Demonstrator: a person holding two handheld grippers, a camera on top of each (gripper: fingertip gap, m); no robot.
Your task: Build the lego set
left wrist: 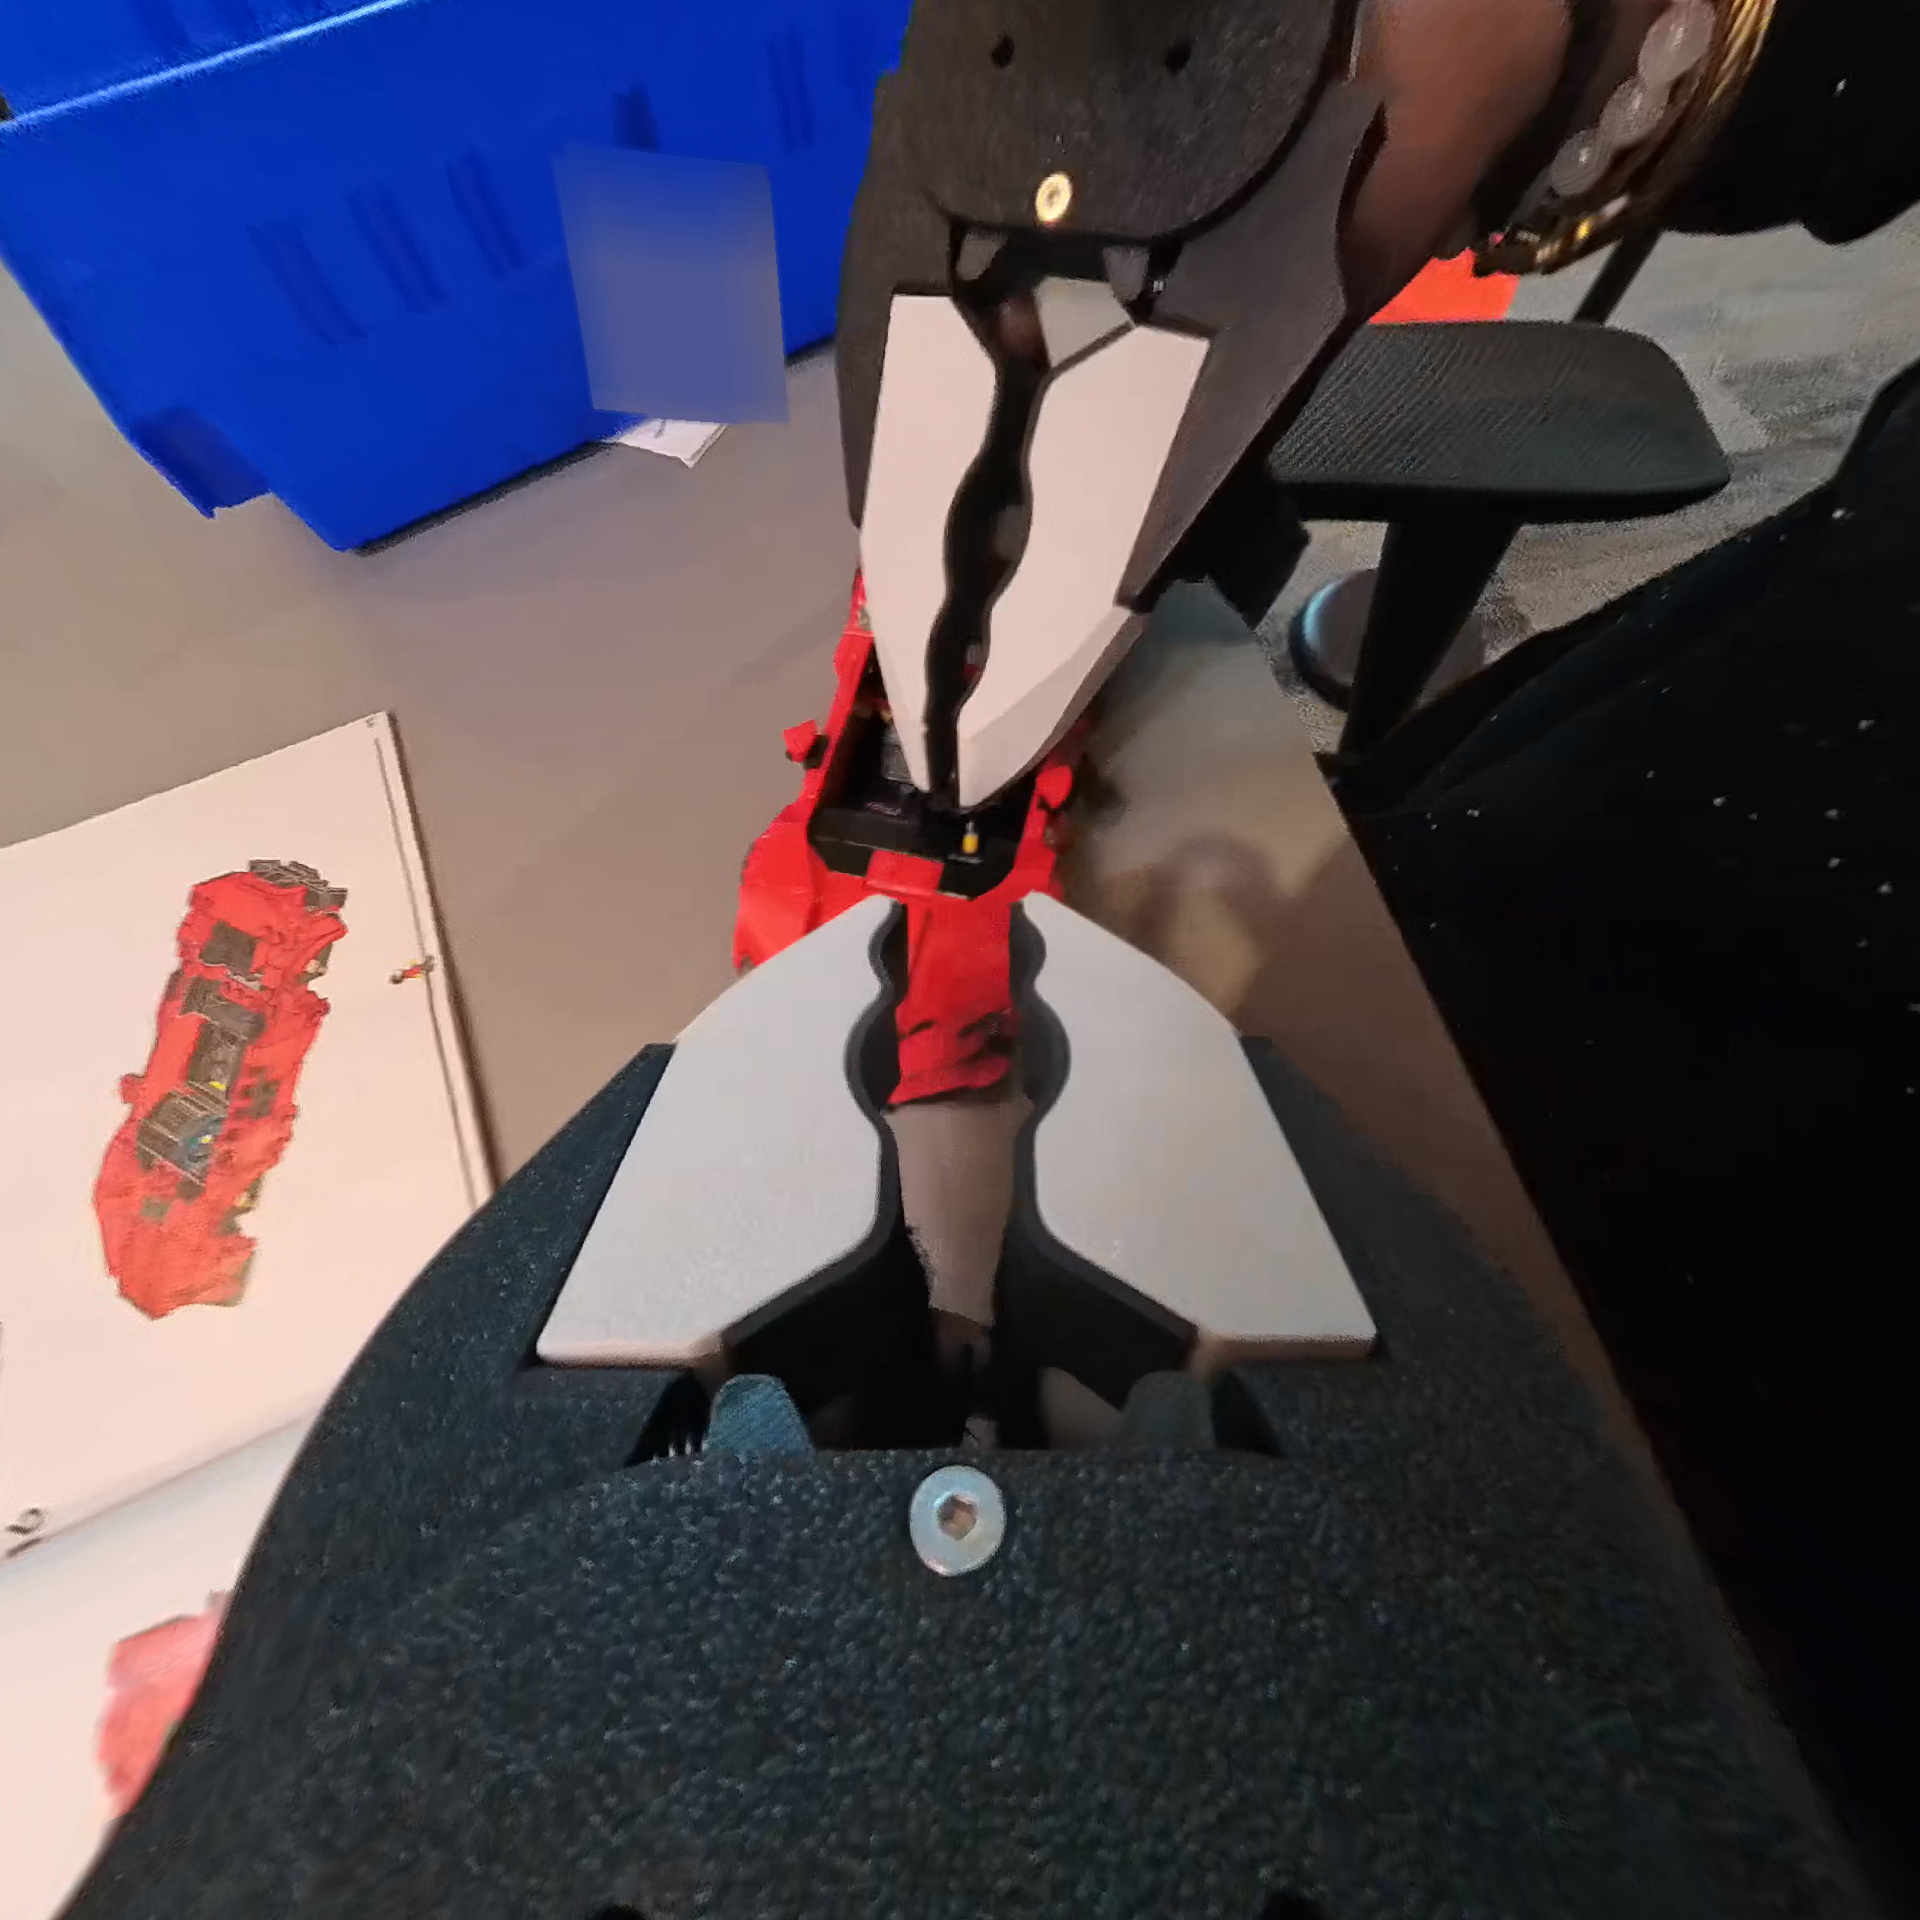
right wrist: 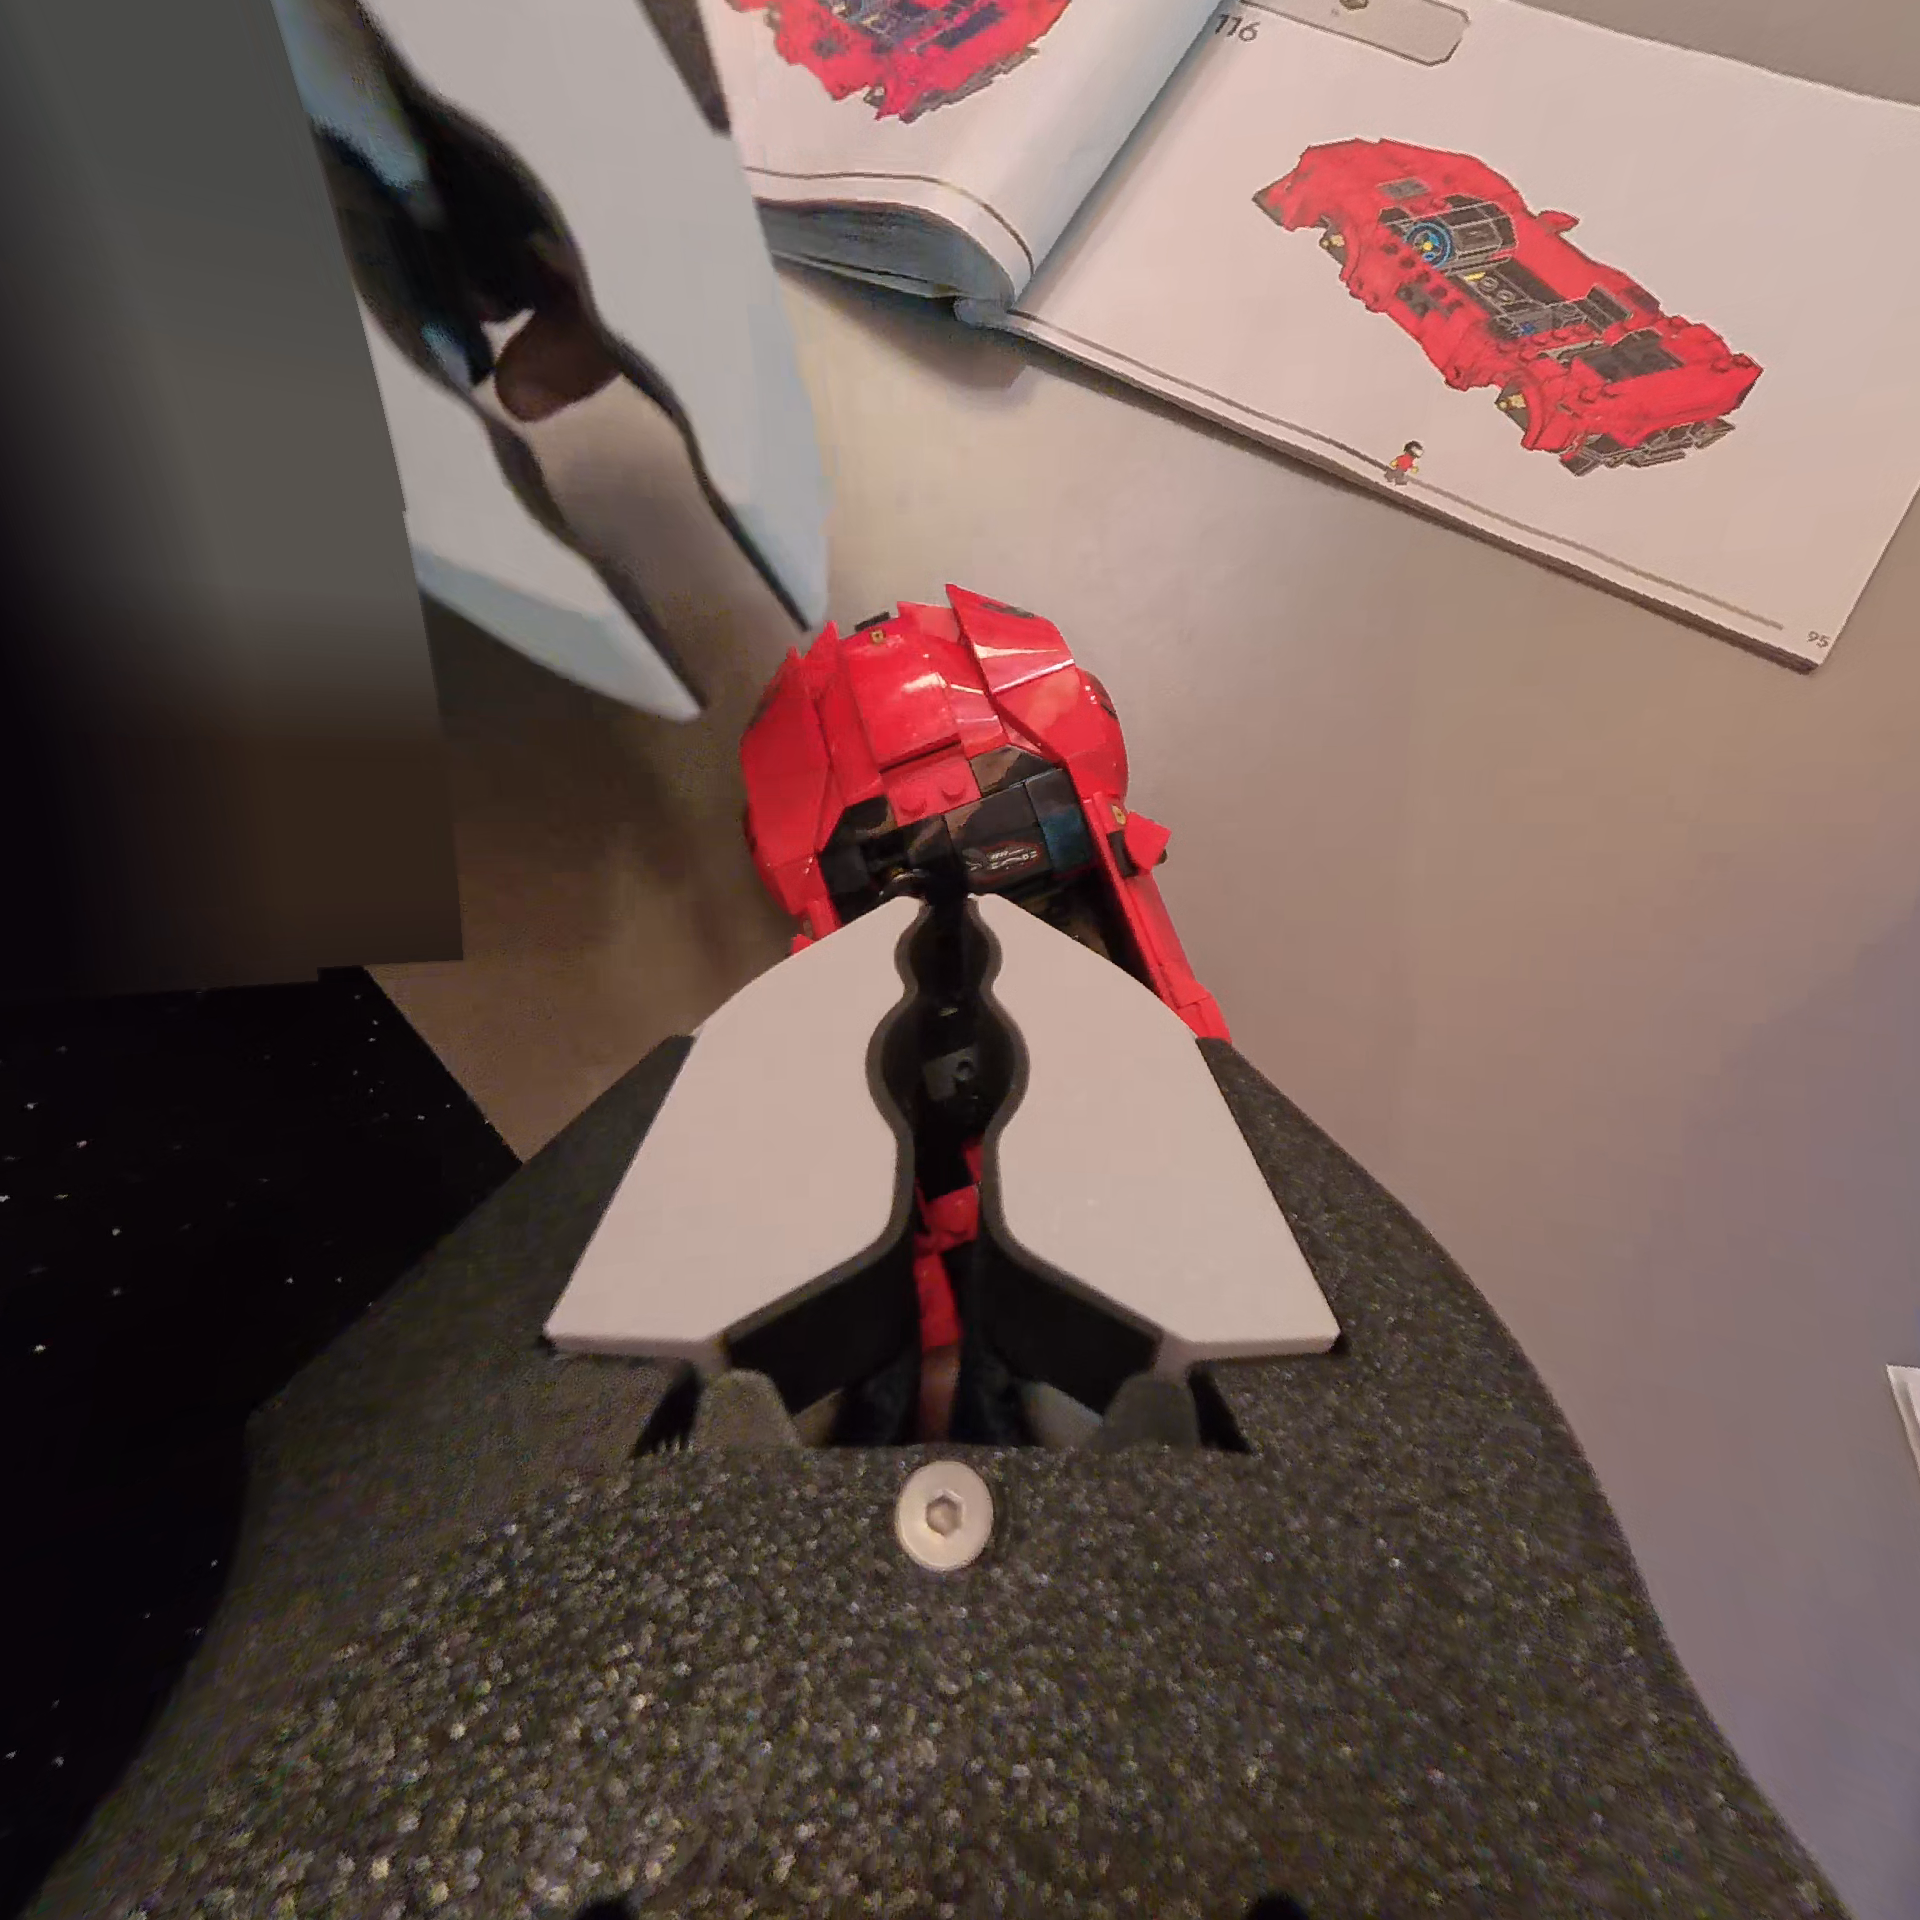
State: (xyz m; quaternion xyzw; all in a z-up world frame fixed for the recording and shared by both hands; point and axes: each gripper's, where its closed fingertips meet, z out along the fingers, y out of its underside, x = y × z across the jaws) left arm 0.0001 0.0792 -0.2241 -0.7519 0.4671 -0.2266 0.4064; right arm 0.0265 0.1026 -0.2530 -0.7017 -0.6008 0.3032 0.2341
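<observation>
A smooth grey-brown table (left wrist: 582,644) carries everything. A blue plastic bin (left wrist: 343,260) stands toward its far side in the left wrist view, and an open instruction booklet (right wrist: 1455,343) lies flat beside the work, its pages showing a red car. Past the table's edge a black mesh office chair (left wrist: 1496,426) stands on grey carpet, and dark speckled fabric fills the space along that edge.

The red lego car (right wrist: 925,717), partly built with a black interior, sits near the table's edge by the chair, between the two grippers.

The left gripper (left wrist: 956,925) reaches level toward the car from one end; its fingers stand slightly apart, with the red nose of the car showing in the gap, though whether they press it I cannot tell. The right gripper (right wrist: 940,914) comes steeply down onto the black cockpit section, its fingers nearly closed and its tips at a small dark part there; the pictures do not settle whether it grips it. A hand with a beaded bracelet (left wrist: 1652,104) holds the right gripper from behind.
</observation>
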